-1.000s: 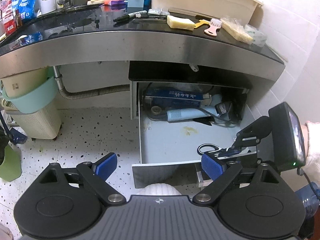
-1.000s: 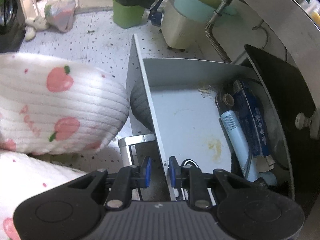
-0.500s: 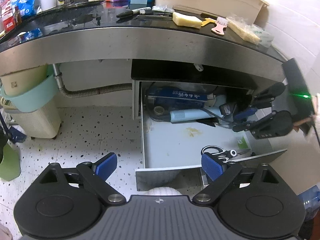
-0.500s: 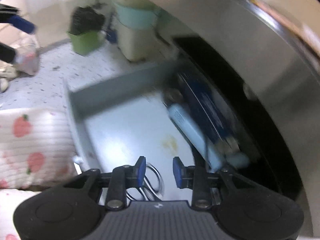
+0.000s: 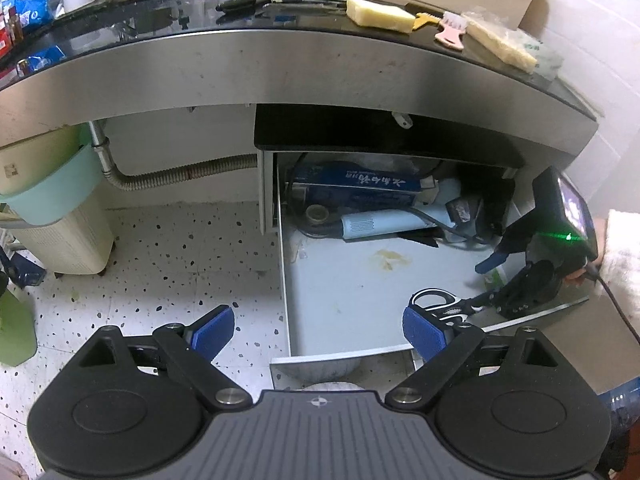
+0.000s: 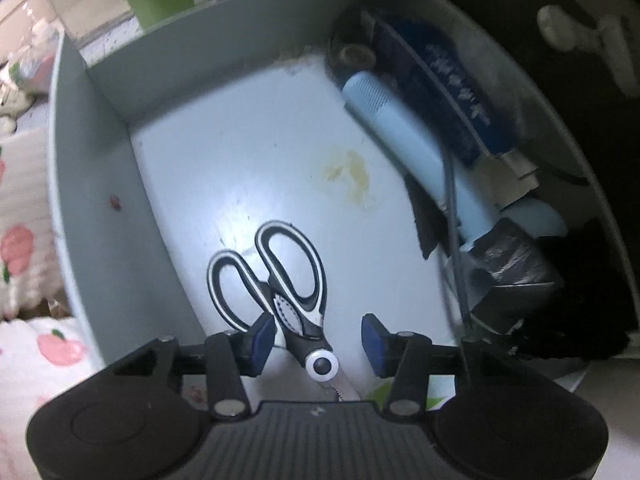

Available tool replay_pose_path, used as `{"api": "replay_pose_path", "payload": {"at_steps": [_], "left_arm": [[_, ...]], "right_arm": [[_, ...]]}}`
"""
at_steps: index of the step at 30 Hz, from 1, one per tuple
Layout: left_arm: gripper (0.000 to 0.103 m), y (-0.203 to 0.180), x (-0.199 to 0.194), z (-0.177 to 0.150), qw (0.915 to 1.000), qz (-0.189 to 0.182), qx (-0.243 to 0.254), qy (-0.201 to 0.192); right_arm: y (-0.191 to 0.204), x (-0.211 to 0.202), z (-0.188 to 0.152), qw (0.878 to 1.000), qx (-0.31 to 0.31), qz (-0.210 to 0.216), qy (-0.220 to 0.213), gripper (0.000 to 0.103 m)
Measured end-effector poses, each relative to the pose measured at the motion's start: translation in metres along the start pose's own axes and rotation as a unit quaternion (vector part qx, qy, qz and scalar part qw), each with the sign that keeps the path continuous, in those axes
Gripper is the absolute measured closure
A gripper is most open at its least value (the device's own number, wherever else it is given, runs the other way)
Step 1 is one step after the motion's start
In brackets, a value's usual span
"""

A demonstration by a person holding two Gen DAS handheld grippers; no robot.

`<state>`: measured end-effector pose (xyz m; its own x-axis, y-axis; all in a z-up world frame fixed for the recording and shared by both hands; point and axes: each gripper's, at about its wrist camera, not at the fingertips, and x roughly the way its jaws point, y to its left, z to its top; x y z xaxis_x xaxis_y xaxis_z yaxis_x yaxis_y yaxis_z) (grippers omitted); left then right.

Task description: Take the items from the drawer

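Observation:
The grey drawer stands pulled open under the counter. Black-and-white scissors lie on its floor near the front; they also show in the left wrist view. My right gripper is open inside the drawer, its blue pads on either side of the scissors' pivot, not closed on them. In the left wrist view it reaches in from the right. My left gripper is open and empty, held above the drawer's front edge.
At the drawer's back lie a light-blue hair dryer, a dark-blue box and a black plug with cord. A black countertop with sponge and marker overhangs. A bin stands on the floor at left.
My right gripper has swung from the drawer's front edge into the drawer, opened wider, and come down astride the scissors. The left gripper has stayed nearly still.

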<state>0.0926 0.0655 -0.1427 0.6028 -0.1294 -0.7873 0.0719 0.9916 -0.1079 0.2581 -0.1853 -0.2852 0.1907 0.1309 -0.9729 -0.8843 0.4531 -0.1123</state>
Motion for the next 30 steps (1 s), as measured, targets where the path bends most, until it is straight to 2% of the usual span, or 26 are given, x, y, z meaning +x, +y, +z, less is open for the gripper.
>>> {"api": "replay_pose_path", "payload": {"at_steps": [8, 16, 20, 30], "left_arm": [[0.011, 0.000, 0.016, 0.014, 1.0000, -0.004, 0.006, 0.006], [0.011, 0.003, 0.022, 0.019, 0.9999, 0.006, 0.002, 0.009], [0.011, 0.007, 0.022, 0.019, 0.9999, 0.009, -0.002, 0.011], [0.011, 0.012, 0.019, 0.019, 0.9998, 0.015, -0.005, 0.008]], "right_arm": [[-0.001, 0.027, 0.006, 0.998, -0.015, 0.055, 0.021, 0.056], [0.014, 0.046, 0.025, 0.995, -0.059, 0.055, 0.059, 0.056], [0.017, 0.049, 0.030, 0.996, -0.064, 0.046, 0.052, 0.057], [0.009, 0.049, 0.047, 0.998, -0.011, 0.049, 0.024, 0.058]]}}
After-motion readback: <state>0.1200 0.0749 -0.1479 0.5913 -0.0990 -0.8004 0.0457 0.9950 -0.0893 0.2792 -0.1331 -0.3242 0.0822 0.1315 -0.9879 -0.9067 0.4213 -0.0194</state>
